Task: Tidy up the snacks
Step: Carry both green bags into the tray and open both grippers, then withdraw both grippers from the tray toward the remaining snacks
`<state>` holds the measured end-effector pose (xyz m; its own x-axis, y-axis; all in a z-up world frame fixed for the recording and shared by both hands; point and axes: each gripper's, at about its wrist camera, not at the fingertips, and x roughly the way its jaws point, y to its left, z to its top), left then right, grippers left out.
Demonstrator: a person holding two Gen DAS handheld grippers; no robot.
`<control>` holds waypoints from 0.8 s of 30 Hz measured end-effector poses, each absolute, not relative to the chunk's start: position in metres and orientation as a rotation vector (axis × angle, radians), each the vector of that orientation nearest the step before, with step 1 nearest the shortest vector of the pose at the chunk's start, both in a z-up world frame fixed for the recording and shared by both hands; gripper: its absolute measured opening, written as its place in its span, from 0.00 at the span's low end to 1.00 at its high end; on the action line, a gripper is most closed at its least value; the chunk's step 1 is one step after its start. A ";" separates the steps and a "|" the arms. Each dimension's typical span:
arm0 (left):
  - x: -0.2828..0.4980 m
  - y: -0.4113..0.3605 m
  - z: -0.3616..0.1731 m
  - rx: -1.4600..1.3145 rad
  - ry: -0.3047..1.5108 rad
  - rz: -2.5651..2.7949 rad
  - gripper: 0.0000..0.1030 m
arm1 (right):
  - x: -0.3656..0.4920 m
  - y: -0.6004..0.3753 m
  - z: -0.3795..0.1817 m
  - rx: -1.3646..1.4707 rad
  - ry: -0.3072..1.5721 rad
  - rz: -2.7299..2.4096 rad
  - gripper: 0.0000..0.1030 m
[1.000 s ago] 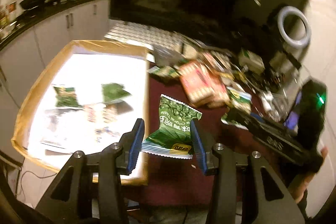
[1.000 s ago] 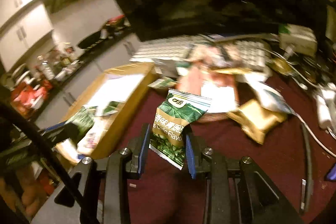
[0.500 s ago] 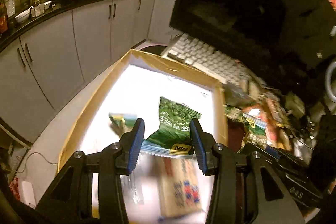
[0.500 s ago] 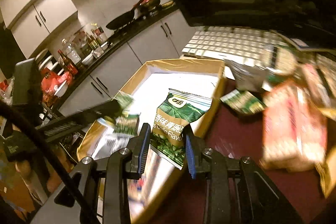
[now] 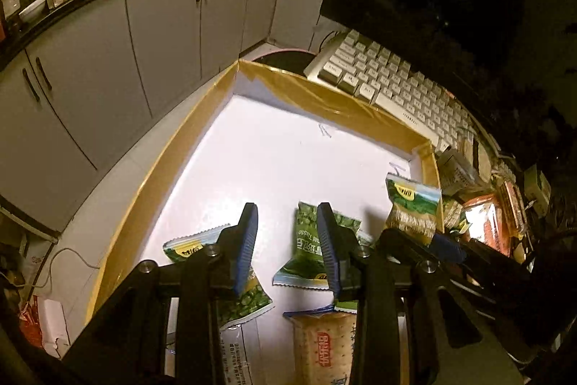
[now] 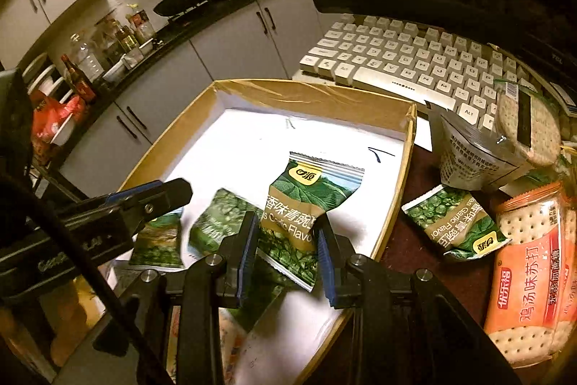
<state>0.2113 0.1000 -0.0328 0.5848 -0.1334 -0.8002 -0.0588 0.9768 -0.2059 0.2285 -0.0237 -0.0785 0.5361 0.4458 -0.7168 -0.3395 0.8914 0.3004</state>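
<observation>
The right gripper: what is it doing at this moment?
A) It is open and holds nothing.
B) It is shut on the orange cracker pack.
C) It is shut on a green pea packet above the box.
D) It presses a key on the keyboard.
C: the right gripper clamps the green pea packet between its pads, over the cardboard box.

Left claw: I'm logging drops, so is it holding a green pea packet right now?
No, the left claw is open and the green pea packet lies in the cardboard box.

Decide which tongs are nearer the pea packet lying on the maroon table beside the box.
Right. The right tongs hang over the box's edge beside that packet; the left tongs sit over the box's opposite side.
</observation>
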 end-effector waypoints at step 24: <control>0.090 -0.008 -0.033 -0.125 0.898 -0.257 0.79 | 0.088 -0.173 -0.085 0.444 0.754 0.382 0.59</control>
